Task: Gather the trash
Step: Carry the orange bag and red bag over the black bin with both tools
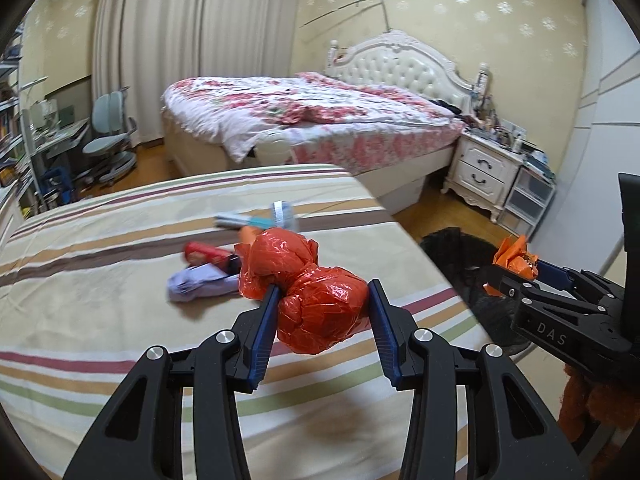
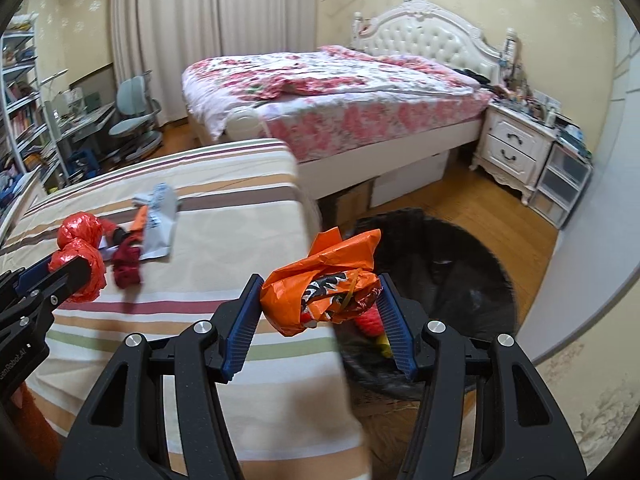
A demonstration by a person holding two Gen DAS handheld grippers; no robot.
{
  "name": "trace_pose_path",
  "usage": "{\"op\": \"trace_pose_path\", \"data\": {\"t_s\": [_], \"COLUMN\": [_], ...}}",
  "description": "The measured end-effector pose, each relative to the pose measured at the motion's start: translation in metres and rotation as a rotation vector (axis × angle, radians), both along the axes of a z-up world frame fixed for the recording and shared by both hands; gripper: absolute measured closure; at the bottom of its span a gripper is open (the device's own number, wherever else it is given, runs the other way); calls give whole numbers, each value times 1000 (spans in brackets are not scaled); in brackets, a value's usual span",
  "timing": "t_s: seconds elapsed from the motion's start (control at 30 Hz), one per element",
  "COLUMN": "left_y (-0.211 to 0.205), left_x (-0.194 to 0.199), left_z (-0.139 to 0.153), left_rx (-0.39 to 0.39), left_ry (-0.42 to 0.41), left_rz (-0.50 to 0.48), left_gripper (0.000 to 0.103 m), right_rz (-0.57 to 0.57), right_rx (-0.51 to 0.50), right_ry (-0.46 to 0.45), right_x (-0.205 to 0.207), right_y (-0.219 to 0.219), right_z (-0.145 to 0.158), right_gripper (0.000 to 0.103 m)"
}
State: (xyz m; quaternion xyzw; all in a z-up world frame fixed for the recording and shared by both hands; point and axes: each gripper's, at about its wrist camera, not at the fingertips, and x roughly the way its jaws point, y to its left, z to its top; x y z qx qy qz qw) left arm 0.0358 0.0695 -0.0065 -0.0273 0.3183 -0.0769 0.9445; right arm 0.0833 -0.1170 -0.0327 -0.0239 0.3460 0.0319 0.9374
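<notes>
My left gripper (image 1: 324, 286) is shut on a knotted red plastic bag (image 1: 320, 312), held above the striped cloth surface (image 1: 100, 248). My right gripper (image 2: 320, 278) is shut on a crumpled orange snack wrapper (image 2: 320, 292), held at the surface's right edge, over the near rim of a bin lined with a black bag (image 2: 448, 272). Coloured scraps lie inside the bin. In the left wrist view the right gripper (image 1: 516, 276) shows at the right with its wrapper (image 1: 514, 256). More trash lies on the cloth: a red packet (image 1: 204, 256), a lilac wrapper (image 1: 200, 286), and a blue-white pack (image 1: 280, 212).
A floral-covered bed (image 2: 340, 92) stands behind, with a white nightstand (image 2: 516, 148) and clear plastic drawers (image 2: 560, 184) to its right. A desk, a pale blue chair (image 2: 134, 116) and shelves fill the left. Wood floor (image 2: 480, 200) surrounds the bin.
</notes>
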Motion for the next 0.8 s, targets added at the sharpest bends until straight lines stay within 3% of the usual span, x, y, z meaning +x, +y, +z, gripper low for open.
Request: {"op": "trace_pose_path", "data": {"t_s": [0.4,0.8], "left_y": [-87,-135], "left_x": [36,72], "left_z": [-7,-22], "left_rx": [35,83], "left_ry": [1,28], "left_rz": [-131,-189], "left_gripper": [59,59], "right_rz": [-146,-201], "right_rx": [23,58], "right_ry": [6,34], "right_x": [21,35], "right_y": [-78,-113], "right_z": [-10,-30], "right_gripper": [47,47]}}
